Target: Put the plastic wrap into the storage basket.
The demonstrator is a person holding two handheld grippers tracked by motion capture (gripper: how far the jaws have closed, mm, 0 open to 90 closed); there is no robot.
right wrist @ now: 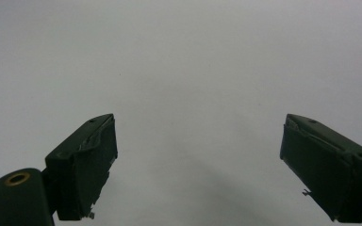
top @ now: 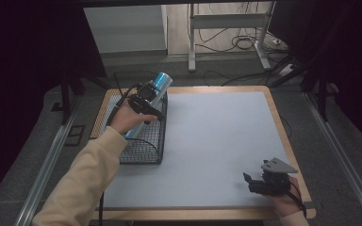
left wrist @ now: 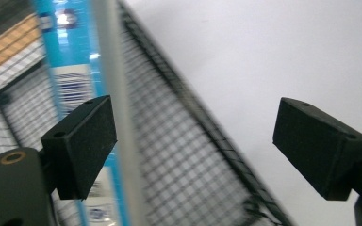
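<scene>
The left gripper (top: 147, 109) hangs spread wide over the wire basket (top: 143, 143) holding a blue tube (top: 156, 89), while the right gripper (top: 259, 182) rests spread, holding nothing, on the mat (top: 212, 141).

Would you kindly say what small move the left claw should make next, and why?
Probably draw the left claw back from the wire basket. Its jaws stand wide open with nothing between them, and the blue tube leans inside the basket, so that placing looks done.

Dark curtains (top: 23, 70) fill both upper corners; a metal desk frame (top: 228, 35) and loose cables (top: 245, 42), perhaps power leads, lie top centre on grey floor (top: 311, 155).
</scene>
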